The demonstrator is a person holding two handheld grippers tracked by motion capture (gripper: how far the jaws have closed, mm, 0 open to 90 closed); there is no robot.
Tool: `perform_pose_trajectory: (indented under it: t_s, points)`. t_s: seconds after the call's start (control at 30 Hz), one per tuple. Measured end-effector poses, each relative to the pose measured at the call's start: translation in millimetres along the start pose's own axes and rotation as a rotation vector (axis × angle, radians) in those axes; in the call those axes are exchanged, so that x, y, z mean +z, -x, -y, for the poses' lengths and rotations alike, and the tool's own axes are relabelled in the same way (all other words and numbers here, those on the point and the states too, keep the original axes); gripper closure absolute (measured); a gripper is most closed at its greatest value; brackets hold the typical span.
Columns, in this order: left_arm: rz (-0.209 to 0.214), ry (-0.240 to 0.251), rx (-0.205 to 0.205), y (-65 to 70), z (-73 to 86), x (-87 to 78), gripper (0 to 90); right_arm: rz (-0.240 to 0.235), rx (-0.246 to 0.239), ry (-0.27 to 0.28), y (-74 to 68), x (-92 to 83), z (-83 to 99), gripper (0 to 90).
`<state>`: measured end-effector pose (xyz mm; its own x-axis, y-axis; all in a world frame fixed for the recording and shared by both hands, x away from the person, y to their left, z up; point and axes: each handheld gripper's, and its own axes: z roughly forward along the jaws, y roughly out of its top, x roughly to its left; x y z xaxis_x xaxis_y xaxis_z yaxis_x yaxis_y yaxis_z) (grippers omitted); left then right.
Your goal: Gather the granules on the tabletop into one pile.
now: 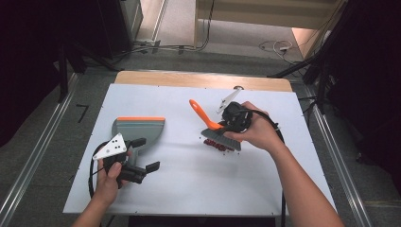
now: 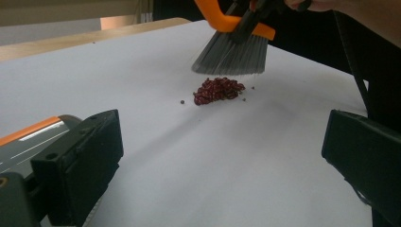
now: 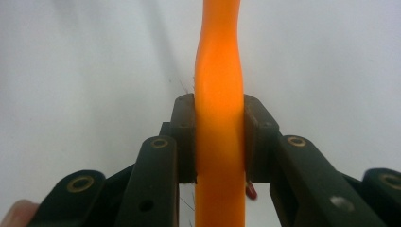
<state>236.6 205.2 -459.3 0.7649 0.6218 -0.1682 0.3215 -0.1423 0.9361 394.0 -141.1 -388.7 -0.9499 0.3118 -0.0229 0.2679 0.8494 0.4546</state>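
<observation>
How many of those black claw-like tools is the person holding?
2. The left gripper sits by the grey dustpan, jaws apart. The right gripper clamps the orange brush handle above the red beans.

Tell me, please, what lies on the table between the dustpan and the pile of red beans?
Nothing lies there. In the high view, bare white table separates the dustpan from the red beans under the brush. The left gripper view shows the same bare stretch.

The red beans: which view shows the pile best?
The left gripper view: the red beans lie in plain sight under the brush. In the high view the brush hides most of the pile. The right gripper view shows one bean beside the jaws.
</observation>
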Motion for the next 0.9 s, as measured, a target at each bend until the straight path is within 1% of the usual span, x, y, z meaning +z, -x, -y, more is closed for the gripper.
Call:
perform_pose_trajectory:
  t_s: [0.03, 0.13, 0.2, 0.27, 0.37, 0.47, 0.5, 0.57, 0.63, 0.73, 0.8, 0.9]
  points:
    - [0.000, 0.000, -0.001, 0.2, 0.1, 0.4, 0.3, 0.023, 0.018, -0.007, 1.4, -4.5, 3.1, 69.0]
    - [0.001, 0.003, -0.003, 0.8, 0.1, 0.9, 0.3, 0.116, 0.077, -0.012, 10.9, -11.7, 15.8, 68.9]
    - [-0.001, 0.000, -0.002, 0.9, 0.0, 1.0, 0.3, 0.177, 0.177, -0.012, 15.7, -12.0, 26.2, 68.9]
    - [-0.002, -0.001, -0.001, 0.7, 0.0, 1.1, 0.3, 0.217, 0.310, -0.015, 19.2, -8.1, 34.8, 69.0]
    - [0.000, -0.004, 0.002, 0.6, 0.0, 1.8, 0.3, 0.266, 0.414, -0.049, 21.3, 2.0, 43.4, 69.0]
    - [0.003, -0.003, 0.003, 1.4, 0.1, 2.3, 0.3, 0.316, 0.491, -0.083, 22.1, 14.5, 45.7, 69.0]
    - [0.003, -0.003, 0.003, 1.5, 0.0, 2.1, 0.3, 0.326, 0.507, -0.087, 21.9, 17.4, 45.3, 69.0]
    - [0.000, -0.001, 0.000, 1.1, 0.1, 1.6, 0.3, 0.317, 0.544, -0.072, 20.9, 20.0, 43.3, 69.0]
    - [0.000, -0.001, -0.001, 0.4, 0.1, 1.3, 0.3, 0.319, 0.544, -0.068, 18.7, 22.5, 39.4, 69.0]
    - [0.000, -0.002, 0.000, 0.6, 0.1, 1.1, 0.3, 0.299, 0.544, -0.057, 16.1, 24.3, 34.5, 69.0]
    - [0.000, 0.001, 0.000, 0.9, 0.1, 0.9, 0.3, 0.286, 0.554, -0.046, 15.1, 23.7, 32.1, 69.0]
    - [0.000, 0.000, -0.001, 0.4, -0.1, 0.1, 0.3, 0.286, 0.560, -0.031, 15.6, 20.7, 32.2, 69.0]
